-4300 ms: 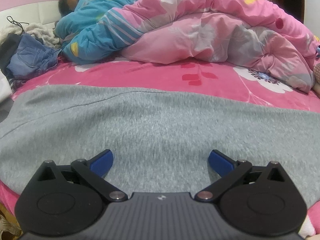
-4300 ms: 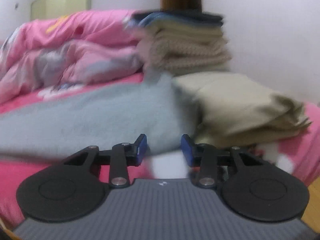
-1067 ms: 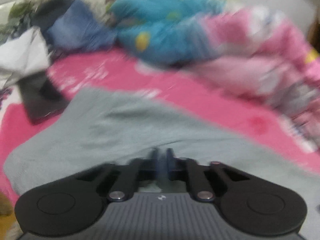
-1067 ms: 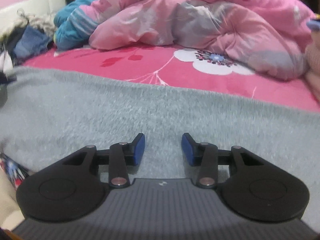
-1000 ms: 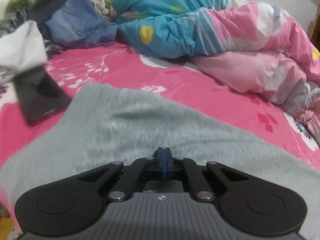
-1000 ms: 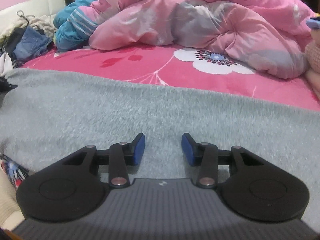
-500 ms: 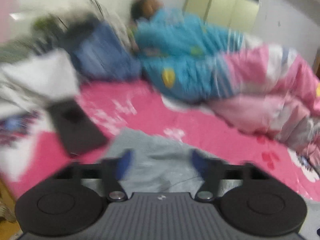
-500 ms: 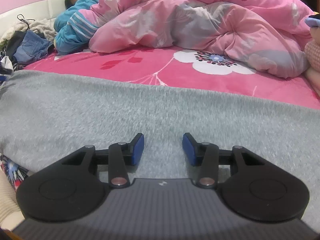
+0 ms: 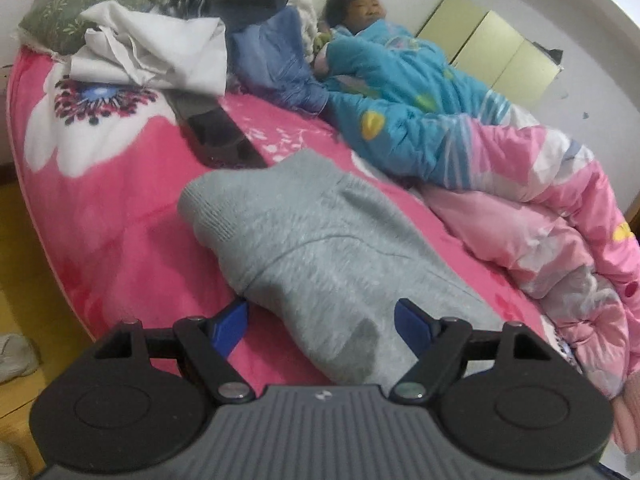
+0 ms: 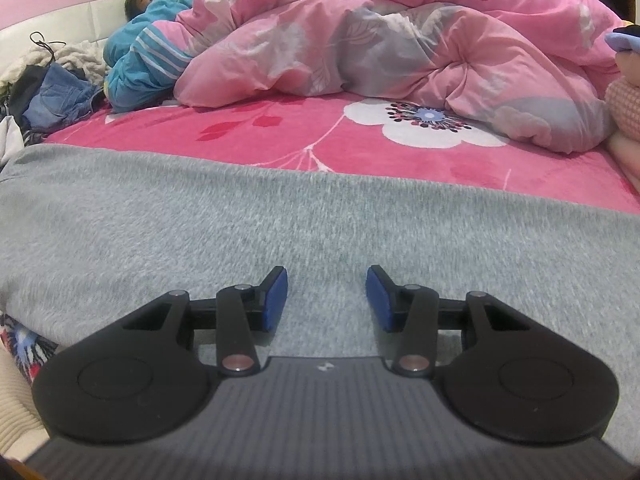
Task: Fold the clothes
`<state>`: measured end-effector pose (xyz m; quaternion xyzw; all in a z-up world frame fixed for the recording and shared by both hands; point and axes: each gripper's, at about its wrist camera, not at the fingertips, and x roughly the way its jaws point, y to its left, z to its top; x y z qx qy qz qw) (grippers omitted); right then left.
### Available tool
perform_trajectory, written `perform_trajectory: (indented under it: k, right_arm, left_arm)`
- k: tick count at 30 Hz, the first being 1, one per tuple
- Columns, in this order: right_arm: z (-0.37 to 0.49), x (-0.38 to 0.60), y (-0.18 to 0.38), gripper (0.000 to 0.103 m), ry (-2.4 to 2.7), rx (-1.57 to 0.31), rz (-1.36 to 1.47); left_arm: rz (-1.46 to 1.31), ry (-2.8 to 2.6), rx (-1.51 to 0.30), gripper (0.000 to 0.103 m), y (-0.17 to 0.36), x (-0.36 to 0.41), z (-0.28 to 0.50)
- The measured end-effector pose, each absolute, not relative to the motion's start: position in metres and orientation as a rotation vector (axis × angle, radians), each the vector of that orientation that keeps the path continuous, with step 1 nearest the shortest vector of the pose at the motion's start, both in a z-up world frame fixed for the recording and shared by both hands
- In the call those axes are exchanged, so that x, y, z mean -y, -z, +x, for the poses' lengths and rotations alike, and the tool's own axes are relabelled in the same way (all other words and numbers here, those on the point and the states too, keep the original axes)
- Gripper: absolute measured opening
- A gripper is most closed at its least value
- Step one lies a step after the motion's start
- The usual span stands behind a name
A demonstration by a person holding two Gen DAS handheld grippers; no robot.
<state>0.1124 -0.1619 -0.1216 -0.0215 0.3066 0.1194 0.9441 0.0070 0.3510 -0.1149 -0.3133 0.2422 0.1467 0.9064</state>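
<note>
A grey knit garment [image 9: 320, 248] lies on the pink flowered bed [image 9: 104, 200], its ribbed end bunched toward the upper left. My left gripper [image 9: 322, 326] is open and empty, its blue fingertips [image 9: 230, 326] either side of the garment's near fold. In the right wrist view the same grey garment [image 10: 320, 220] is spread flat across the bed. My right gripper [image 10: 327, 300] is open and empty, just above the cloth.
A person in blue [image 9: 392, 100] lies under a pink duvet [image 10: 400, 48] at the back. Loose clothes [image 9: 152, 52] and jeans [image 10: 60, 96] are piled at the head end. A dark flat object [image 9: 216, 132] lies beside the garment. The bed edge [image 9: 48, 256] drops to the floor at left.
My left gripper was shut on the grey garment's edge a second ago; it has opened, let go and drawn back. The right gripper has stayed open and almost still.
</note>
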Motion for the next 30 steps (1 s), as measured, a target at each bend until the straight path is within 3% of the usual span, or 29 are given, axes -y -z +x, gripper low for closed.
perform_trajectory:
  k: [5,6,13,22,26,29,30]
  right_arm:
    - [0.113,0.163,0.121,0.044,-0.245,-0.622,-0.038]
    - [0.112,0.163,0.122,0.044,-0.247,-0.62,-0.035]
    - [0.108,0.167,0.125,0.047,-0.26,-0.59,0.007]
    - [0.107,0.183,0.125,0.051,-0.318,-0.566,0.104]
    - [0.105,0.196,0.125,0.051,-0.347,-0.556,0.188]
    - [0.099,0.212,0.124,0.051,-0.352,-0.546,0.255]
    - [0.097,0.218,0.125,0.051,-0.348,-0.543,0.271]
  left_arm:
    - [-0.752,-0.386,-0.431,0.065,0.128,-0.367,0.013]
    - [-0.756,-0.41,-0.424,0.053,0.128,-0.369,0.014]
    - [-0.615,-0.489,-0.402,0.025,0.107,-0.346,0.028]
    - [-0.083,-0.266,-0.194,0.02,-0.003,-0.197,0.04]
    - [0.097,-0.009,-0.229,0.02,-0.024,-0.105,0.042]
    - [0.221,0.223,-0.392,0.029,-0.005,-0.036,0.046]
    - [0.261,0.303,-0.456,0.044,0.006,-0.014,0.048]
